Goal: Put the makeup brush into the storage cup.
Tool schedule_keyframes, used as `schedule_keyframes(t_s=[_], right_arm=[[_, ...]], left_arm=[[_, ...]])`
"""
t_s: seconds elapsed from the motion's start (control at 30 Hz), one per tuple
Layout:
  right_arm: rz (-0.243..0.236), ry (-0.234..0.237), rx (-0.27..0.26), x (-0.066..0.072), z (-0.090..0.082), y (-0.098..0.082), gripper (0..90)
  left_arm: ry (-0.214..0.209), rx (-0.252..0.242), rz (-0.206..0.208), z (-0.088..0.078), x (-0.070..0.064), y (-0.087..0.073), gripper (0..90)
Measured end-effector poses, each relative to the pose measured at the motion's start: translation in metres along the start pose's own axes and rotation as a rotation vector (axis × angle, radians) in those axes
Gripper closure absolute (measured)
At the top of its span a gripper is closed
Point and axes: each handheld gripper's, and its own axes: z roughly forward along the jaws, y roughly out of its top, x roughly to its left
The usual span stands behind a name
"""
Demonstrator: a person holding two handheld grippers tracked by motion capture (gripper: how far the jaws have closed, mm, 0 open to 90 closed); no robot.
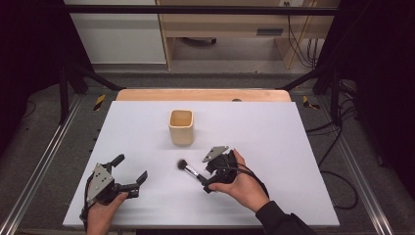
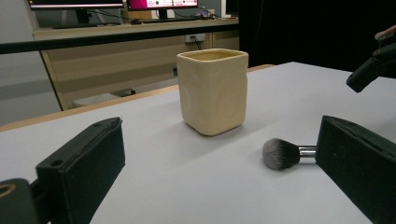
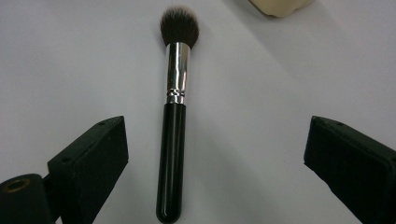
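Black brush (image 3: pixel 173 140) flat on table | right tongs (image 3: pixel 215 163) agape astride handle

Brush (image 2: pixel 285 154): in the left gripper view its handle is hidden behind that gripper's near jaw, only bristles and a bit of ferrule show. Cup (image 3: pixel 280 6) is cut off by the top edge of the right gripper view, just its base corner left. In the high view the brush (image 1: pixel 188 168) handle end runs under the right gripper (image 1: pixel 208 181), probably between its jaws, too small to tell.
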Motion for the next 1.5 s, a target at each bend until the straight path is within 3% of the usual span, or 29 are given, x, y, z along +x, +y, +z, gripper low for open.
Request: schedule_keyframes(t_s=[0.5, 1.1, 1.5], right_arm=[[-0.017, 0.009, 0.011, 0.006, 0.009, 0.01, 7.9], [0.01, 0.031, 0.025, 0.01, 0.022, 0.015, 8.3], [0.011, 0.065, 0.044, 0.014, 0.03, 0.016, 27.0]], left_arm=[[0.002, 0.001, 0.001, 0.0, 0.0, 0.0, 1.4], [0.002, 0.002, 0.002, 0.0, 0.0, 0.0, 1.4], [0.001, 0.004, 0.008, 0.0, 0.0, 0.0, 1.4]])
